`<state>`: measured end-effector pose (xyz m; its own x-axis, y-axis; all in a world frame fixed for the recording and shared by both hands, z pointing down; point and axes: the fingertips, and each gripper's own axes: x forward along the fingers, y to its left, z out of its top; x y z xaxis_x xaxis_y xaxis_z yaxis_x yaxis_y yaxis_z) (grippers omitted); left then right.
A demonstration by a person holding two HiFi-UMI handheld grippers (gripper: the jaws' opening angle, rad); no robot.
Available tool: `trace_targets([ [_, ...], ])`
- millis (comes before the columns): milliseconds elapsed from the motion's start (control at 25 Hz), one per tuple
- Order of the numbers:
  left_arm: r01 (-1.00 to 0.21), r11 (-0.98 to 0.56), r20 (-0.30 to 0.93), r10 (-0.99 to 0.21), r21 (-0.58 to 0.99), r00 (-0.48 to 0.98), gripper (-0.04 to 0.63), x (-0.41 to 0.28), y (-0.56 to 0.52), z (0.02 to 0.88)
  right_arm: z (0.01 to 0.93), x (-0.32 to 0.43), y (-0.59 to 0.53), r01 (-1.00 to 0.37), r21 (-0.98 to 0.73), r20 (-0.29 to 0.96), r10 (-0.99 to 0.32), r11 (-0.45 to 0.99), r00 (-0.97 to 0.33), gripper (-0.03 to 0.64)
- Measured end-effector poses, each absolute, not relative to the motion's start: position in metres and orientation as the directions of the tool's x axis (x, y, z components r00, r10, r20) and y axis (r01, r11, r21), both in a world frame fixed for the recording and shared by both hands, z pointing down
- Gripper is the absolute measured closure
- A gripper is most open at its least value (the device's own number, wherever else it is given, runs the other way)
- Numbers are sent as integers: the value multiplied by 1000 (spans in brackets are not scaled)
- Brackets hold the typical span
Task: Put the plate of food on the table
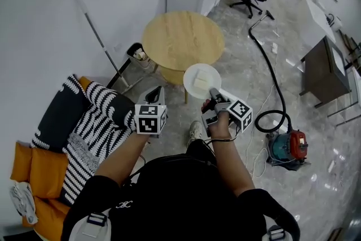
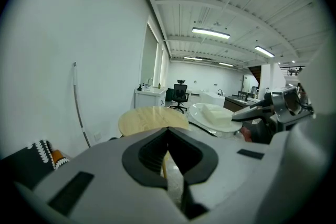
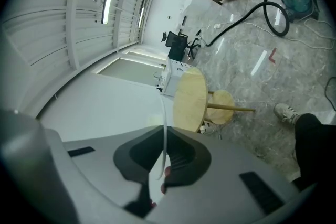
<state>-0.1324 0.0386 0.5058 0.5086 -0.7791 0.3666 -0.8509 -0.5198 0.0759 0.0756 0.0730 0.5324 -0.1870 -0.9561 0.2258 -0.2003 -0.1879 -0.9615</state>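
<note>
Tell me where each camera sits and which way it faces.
Head view: on the head, facing steeply down; shows both forearms, left claw, right claw, plate.
Left gripper view: on the left claw, facing the table; its shut jaws show.
Right gripper view: on the right claw, rolled sideways; its jaws pinch the plate rim; shoe visible.
All share the table.

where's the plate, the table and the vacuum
plate [image 1: 210,72], head view, bare white part near its far edge
table [image 1: 183,41], head view, middle of the round wooden top
vacuum [image 1: 286,148], head view, red and teal body
</note>
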Motion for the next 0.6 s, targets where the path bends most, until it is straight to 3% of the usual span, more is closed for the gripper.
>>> trace_targets([
  [600,-864,-501,374,-793,48,481,588,-131,-24,509,527,82,-7,-181,-974,172,-960,-133,-222,598],
])
